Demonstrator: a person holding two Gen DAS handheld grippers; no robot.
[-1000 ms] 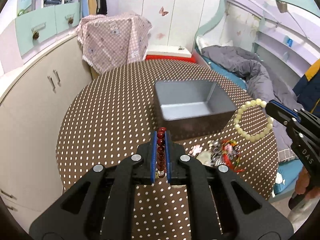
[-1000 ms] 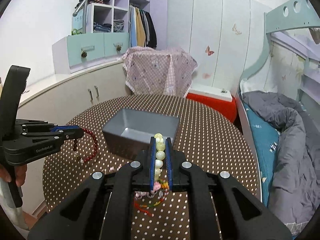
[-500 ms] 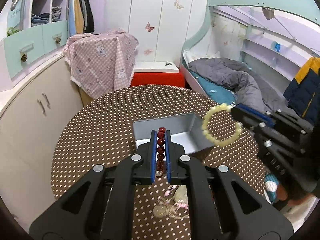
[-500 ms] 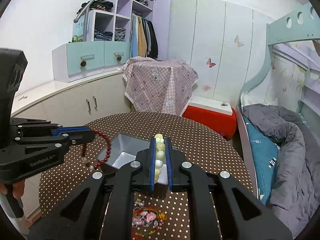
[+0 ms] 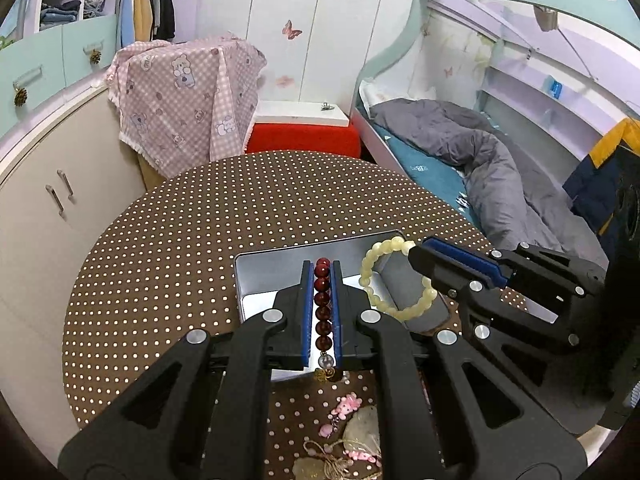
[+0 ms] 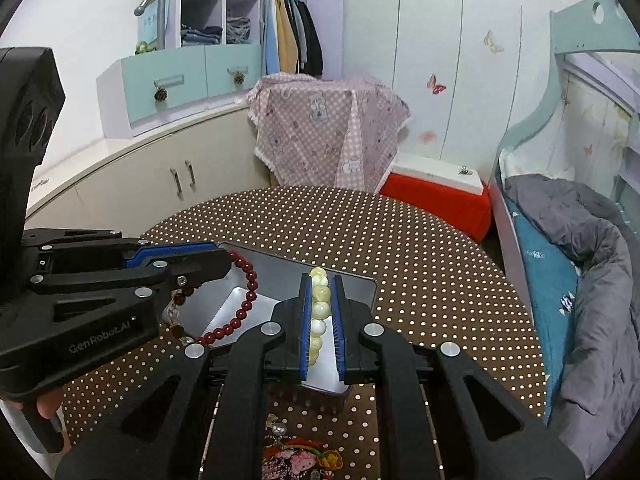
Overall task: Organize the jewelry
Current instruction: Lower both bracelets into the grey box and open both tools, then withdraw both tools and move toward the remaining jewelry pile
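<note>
My left gripper (image 5: 322,276) is shut on a dark red bead bracelet (image 5: 322,312), its loop hanging over the grey metal box (image 5: 276,276). From the right wrist view that red bracelet (image 6: 244,308) dangles from the left gripper (image 6: 224,260) above the box (image 6: 360,284). My right gripper (image 6: 321,288) is shut on a pale yellow bead bracelet (image 6: 320,312). In the left wrist view this yellow bracelet (image 5: 396,280) hangs as a ring from the right gripper (image 5: 416,252), over the box's right part.
Loose jewelry lies on the dotted brown round table (image 5: 200,240) near the front edge: pink charms (image 5: 344,412) and a colourful heap (image 6: 300,460). Behind stand cabinets (image 6: 140,184), a pink checked cloth (image 5: 188,104), a red box (image 5: 304,140) and a bed (image 5: 480,168).
Both grippers have moved forward over the table with their bracelets and drawn together; they now hang over the metal box, which sat farther ahead before.
</note>
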